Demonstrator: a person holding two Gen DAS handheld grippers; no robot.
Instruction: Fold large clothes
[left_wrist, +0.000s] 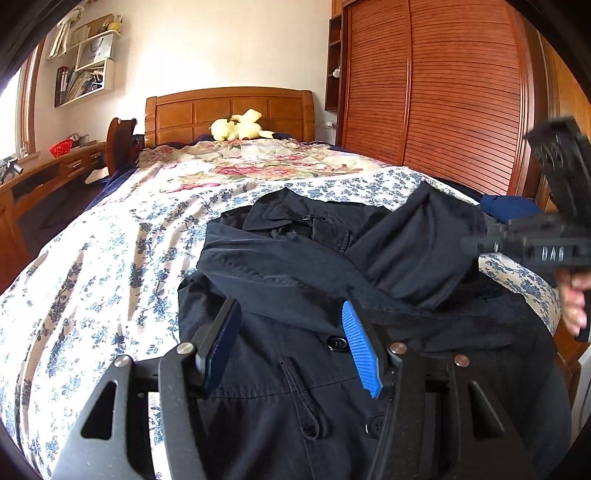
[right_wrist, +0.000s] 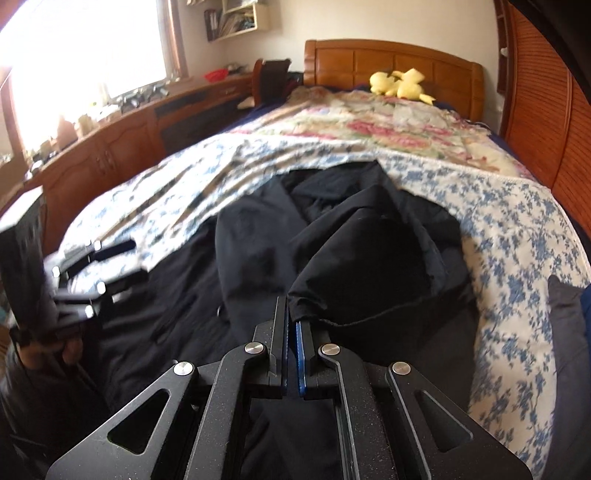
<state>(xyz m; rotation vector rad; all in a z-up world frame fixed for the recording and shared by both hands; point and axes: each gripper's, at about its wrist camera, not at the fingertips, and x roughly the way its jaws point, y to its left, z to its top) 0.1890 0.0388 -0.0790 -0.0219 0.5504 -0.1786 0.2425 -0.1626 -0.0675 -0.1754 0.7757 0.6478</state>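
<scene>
Your left hand-held gripper (left_wrist: 291, 343) hangs with jaws wide over the dark coat (left_wrist: 295, 266) spread on the bed (left_wrist: 110, 258) beneath it, while your right hand-held gripper (right_wrist: 291, 332) pinches a coat sleeve (right_wrist: 369, 266) just ahead.

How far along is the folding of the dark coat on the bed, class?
Done: one sleeve already lies across the dark coat. In hand: the right gripper, jaws shut, pinches the other sleeve's cuff. The left gripper hovers open over the buttons. Left: laying that sleeve in and folding the body.
</scene>
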